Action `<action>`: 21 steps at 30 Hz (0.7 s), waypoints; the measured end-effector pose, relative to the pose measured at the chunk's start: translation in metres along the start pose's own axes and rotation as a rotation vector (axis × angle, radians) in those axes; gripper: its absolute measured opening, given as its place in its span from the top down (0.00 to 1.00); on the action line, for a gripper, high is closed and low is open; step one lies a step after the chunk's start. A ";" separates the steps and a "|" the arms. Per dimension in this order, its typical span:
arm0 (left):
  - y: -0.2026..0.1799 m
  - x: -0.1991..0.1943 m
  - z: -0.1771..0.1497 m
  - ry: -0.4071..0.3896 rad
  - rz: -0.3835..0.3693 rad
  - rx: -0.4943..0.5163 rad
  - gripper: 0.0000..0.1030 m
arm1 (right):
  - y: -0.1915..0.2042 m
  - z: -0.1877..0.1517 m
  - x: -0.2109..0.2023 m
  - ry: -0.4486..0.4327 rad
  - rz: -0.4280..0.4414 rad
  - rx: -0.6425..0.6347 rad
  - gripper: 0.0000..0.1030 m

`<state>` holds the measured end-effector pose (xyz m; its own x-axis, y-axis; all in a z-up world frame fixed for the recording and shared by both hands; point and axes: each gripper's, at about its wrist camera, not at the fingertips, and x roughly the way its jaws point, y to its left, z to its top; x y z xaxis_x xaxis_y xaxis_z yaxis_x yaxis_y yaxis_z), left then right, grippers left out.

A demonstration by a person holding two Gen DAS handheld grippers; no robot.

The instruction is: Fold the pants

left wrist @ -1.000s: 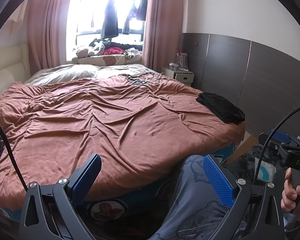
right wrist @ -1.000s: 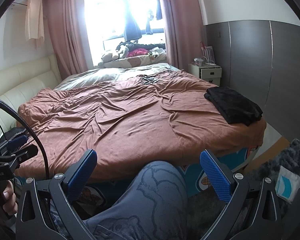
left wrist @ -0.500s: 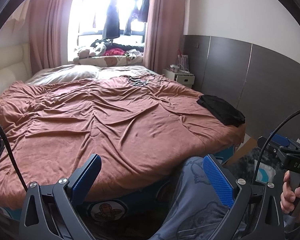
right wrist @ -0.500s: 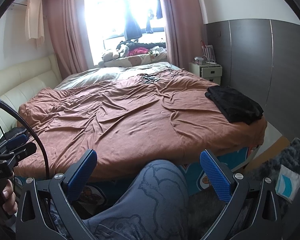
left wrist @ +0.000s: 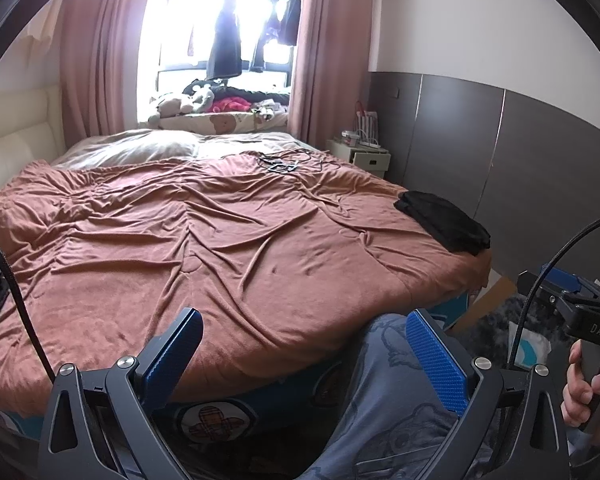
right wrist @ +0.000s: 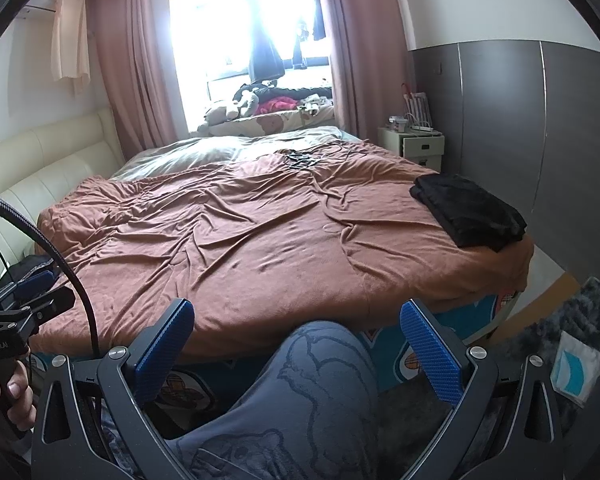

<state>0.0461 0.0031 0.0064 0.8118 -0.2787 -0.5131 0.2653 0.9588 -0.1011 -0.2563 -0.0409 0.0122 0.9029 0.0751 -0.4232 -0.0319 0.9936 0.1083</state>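
Note:
Black pants [left wrist: 446,222] lie folded in a flat pile at the right edge of a bed with a wrinkled brown blanket [left wrist: 204,248]; they also show in the right wrist view [right wrist: 470,210]. My left gripper [left wrist: 304,356] is open and empty, held off the near edge of the bed. My right gripper [right wrist: 298,344] is open and empty too, above the person's knee in grey printed trousers [right wrist: 324,392]. Both grippers are far from the pants.
A white nightstand [right wrist: 414,146] stands at the far right by the grey wall panels. A tangle of black cables [left wrist: 278,164] lies on the far part of the blanket. A dark rug with a white packet [right wrist: 576,368] is on the floor at right.
Both views have drifted slightly; the pants and bed sit a little lower and nearer in frame. Both grippers stay open and empty.

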 end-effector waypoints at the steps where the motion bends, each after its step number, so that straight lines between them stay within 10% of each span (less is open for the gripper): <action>1: 0.000 0.000 0.000 0.000 0.001 0.000 0.00 | 0.000 0.000 0.000 -0.001 0.000 -0.001 0.00; 21: -0.002 -0.005 -0.002 -0.015 0.037 -0.018 0.00 | -0.001 0.000 0.000 -0.002 -0.001 -0.014 0.00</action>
<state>0.0404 0.0024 0.0069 0.8287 -0.2439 -0.5038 0.2261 0.9692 -0.0974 -0.2565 -0.0416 0.0127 0.9040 0.0740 -0.4212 -0.0371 0.9948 0.0953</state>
